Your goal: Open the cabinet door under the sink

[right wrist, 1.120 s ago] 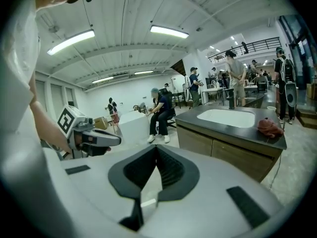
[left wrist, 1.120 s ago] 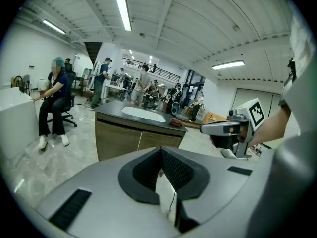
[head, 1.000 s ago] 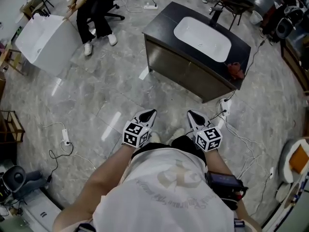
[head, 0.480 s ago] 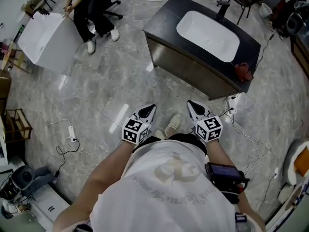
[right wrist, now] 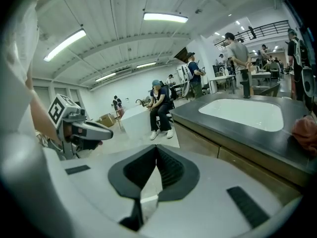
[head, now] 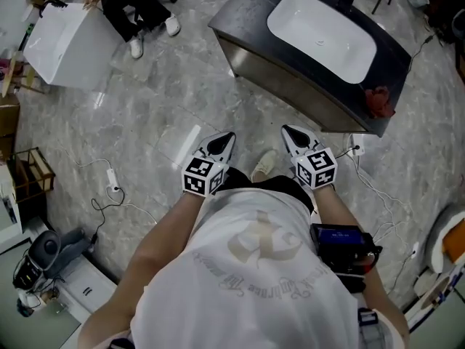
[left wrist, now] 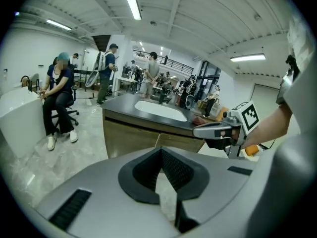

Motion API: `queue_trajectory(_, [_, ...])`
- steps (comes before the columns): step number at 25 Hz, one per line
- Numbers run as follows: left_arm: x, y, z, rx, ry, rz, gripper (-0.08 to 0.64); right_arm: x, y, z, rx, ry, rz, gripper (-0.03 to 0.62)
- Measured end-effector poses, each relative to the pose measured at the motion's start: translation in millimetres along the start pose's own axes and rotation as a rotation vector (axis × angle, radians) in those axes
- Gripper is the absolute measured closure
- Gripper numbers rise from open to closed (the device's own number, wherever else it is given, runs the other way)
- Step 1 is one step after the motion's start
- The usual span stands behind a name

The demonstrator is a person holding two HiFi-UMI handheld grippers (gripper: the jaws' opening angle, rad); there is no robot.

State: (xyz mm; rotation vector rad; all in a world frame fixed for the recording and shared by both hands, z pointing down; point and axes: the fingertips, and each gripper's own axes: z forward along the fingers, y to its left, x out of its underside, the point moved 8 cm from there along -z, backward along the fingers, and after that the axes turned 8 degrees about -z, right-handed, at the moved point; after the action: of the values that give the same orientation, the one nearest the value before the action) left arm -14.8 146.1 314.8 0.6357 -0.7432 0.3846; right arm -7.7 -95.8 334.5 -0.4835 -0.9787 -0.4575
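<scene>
In the head view, the far edge of the dark-topped vanity cabinet (head: 240, 22) with its white rectangular basin (head: 323, 38) is cut off by the frame. Its brownish door fronts (head: 290, 86) are seen steeply foreshortened, and no handle can be made out. The left gripper (head: 227, 138) and right gripper (head: 288, 131) are held near the white shirt (head: 247, 267), well apart from the cabinet.

In the left gripper view, the jaws are pressed together on nothing. Beyond them the doors (left wrist: 131, 138), split by a vertical seam, sit flush under the basin, their lower part hidden by the gripper body.

In the right gripper view, the jaws are likewise together and empty. The cabinet front (right wrist: 233, 160) runs off right, and a red cloth (right wrist: 304, 130) is blurred at the edge.
</scene>
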Motion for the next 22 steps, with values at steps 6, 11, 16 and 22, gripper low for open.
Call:
queue_trajectory(6, [-23.8,16.0,-10.7,-0.029,-0.03,0.015,0.551,-31.9,2.4,18.3,-0.015,-0.017,-0.031,0.578])
queue_trajectory(11, [-28.4,9.9,-6.6,-0.01,-0.012,-0.015,0.551,-33.9,-3.5,17.4,0.01,0.013,-0.015,0.578])
queue_trajectory(16, [-28.9,7.8,5.2,0.029,0.03,-0.004,0.551,-39.7,-7.6,18.1,0.06,0.027,0.019,0.578])
queue_trajectory(22, [-0.7,78.6,15.6,0.052,0.059,-0.026,0.551,-25.3,11.8,85.4,0.063,0.079,0.015,0.578])
